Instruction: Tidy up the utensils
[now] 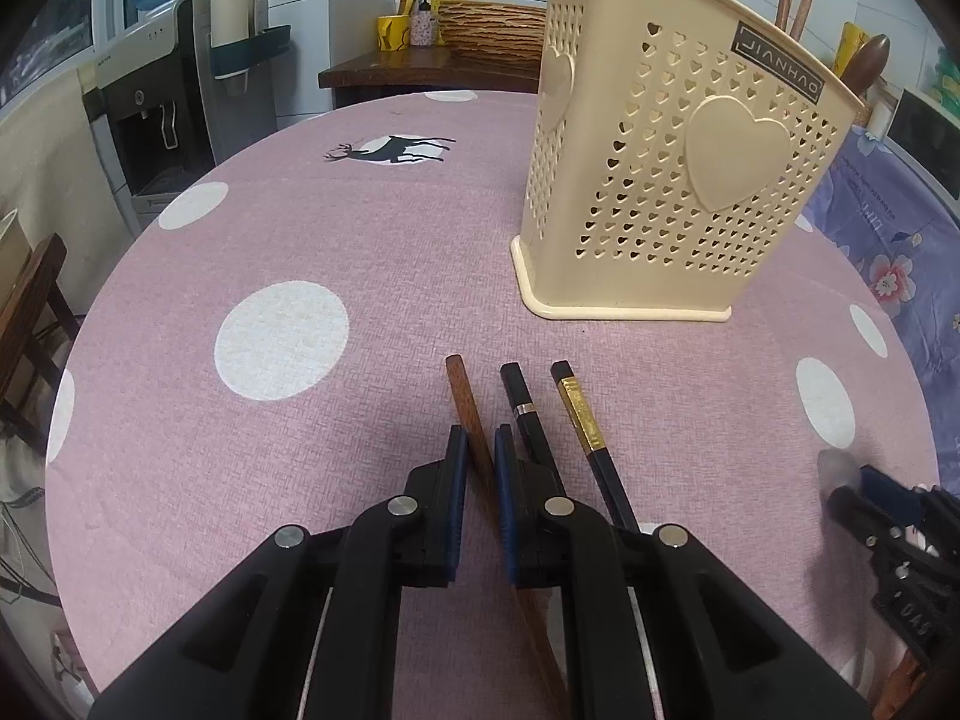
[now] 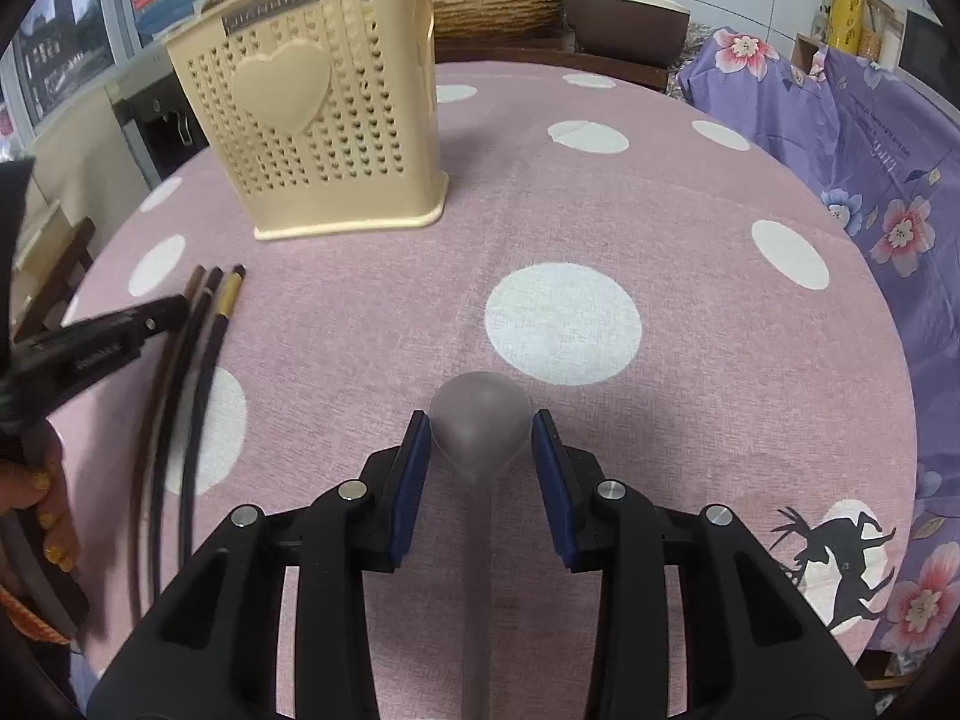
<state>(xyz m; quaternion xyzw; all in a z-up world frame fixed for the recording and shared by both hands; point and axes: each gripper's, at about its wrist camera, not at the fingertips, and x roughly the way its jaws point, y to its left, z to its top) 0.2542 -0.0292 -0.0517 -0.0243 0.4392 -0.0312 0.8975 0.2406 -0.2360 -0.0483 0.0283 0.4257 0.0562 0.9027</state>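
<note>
Covering round table, pink dotted cloth (image 1: 372, 240) — left gripper (image 1: 480, 450) fingers grasping brown chopstick (image 1: 465, 396); right gripper (image 2: 480, 438) released around spoon (image 2: 480, 426).

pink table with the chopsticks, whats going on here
A person with a gripper in each hand is tidying utensils into the beige holder. The left gripper has its fingers around a brown chopstick on the table, nearly closed on it; two black chopsticks lie beside it. The right gripper is open around a translucent spoon. The holder already has some wooden utensils in it.
</note>
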